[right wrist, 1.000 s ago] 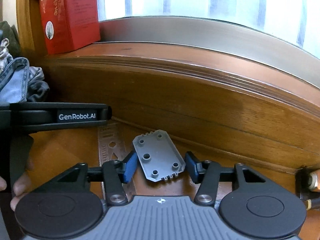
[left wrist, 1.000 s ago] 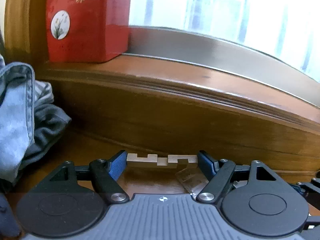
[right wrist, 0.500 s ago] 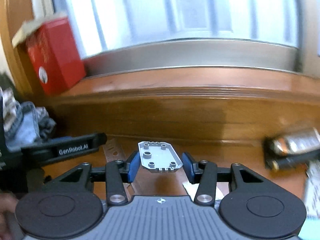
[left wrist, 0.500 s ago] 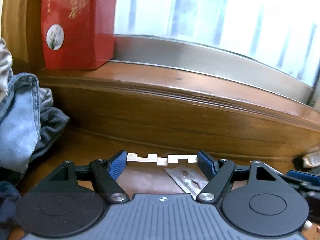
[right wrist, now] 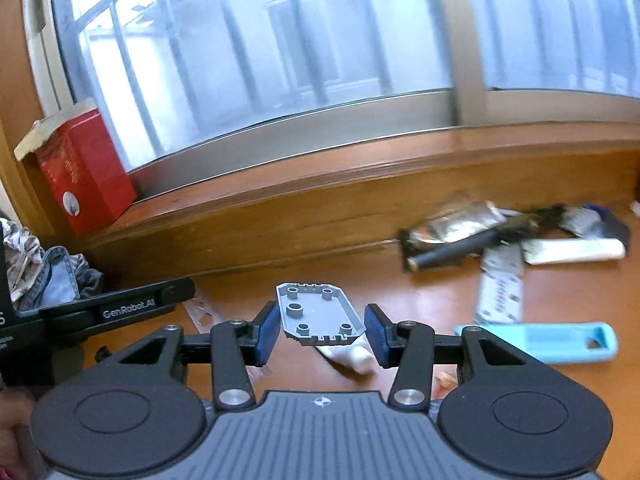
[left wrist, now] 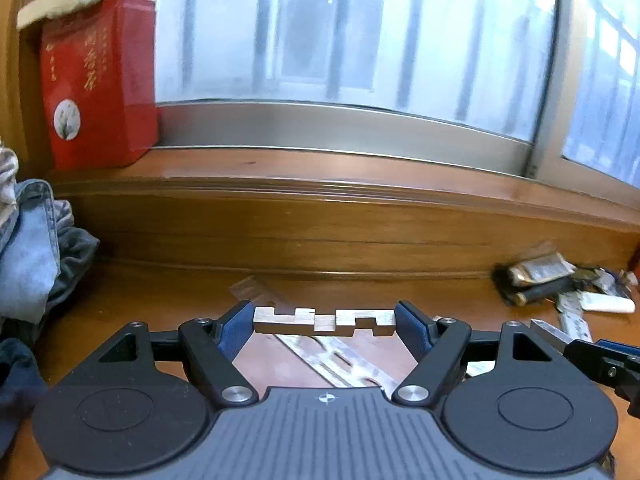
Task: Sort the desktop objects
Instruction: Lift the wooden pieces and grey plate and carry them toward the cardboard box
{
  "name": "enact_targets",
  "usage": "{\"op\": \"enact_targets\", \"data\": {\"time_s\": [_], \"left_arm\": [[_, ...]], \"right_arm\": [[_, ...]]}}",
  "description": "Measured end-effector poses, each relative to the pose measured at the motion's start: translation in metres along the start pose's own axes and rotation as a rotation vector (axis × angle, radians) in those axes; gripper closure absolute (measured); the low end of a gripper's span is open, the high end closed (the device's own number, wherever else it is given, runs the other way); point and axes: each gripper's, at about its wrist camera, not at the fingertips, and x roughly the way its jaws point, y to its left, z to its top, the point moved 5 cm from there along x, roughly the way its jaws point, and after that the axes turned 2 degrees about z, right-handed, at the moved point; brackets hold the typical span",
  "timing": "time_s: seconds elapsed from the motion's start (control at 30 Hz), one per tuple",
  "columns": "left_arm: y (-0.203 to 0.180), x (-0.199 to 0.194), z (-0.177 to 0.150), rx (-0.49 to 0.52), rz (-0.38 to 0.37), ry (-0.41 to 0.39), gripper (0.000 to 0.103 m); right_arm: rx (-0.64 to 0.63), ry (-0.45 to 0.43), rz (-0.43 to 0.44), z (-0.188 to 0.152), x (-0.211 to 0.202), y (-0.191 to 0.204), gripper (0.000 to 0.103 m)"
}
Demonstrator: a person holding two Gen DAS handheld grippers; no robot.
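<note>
My left gripper is shut on a notched wooden puzzle bar, held level above the brown desk. My right gripper is shut on a grey plastic plate with holes, held above the desk. A clear plastic ruler lies on the desk under the left gripper. The left gripper's body shows at the left of the right wrist view.
A red box stands on the wooden window sill. Clothes are piled at the left. A heap of small items lies at the right by the sill, with a light blue case and a white tube nearer.
Both grippers have risen and tilted up with their objects still held. The right view has swung right, bringing the heap of items and the blue case into view.
</note>
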Motion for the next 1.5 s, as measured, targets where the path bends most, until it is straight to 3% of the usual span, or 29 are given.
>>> {"op": "enact_targets", "data": {"time_s": [0.23,0.97,1.1,1.5], "left_arm": [[-0.042,-0.021,-0.006,0.031,-0.003,-0.014,0.027],[-0.253,-0.065,-0.053,0.05,-0.054,-0.015,0.027],[-0.277,-0.066,-0.048,0.102,-0.082,-0.026,0.027],[-0.33,-0.045,-0.033,0.175,-0.22,-0.047,0.027]], "right_arm": [[0.035,-0.045,0.007,-0.004,-0.041,-0.042,0.054],[-0.014,-0.089,0.016,0.011,-0.149,-0.227,0.054],[0.015,-0.103,0.015,0.011,-0.16,-0.247,0.054],[0.056,-0.171,-0.098,0.015,-0.177,-0.279,0.054]]}}
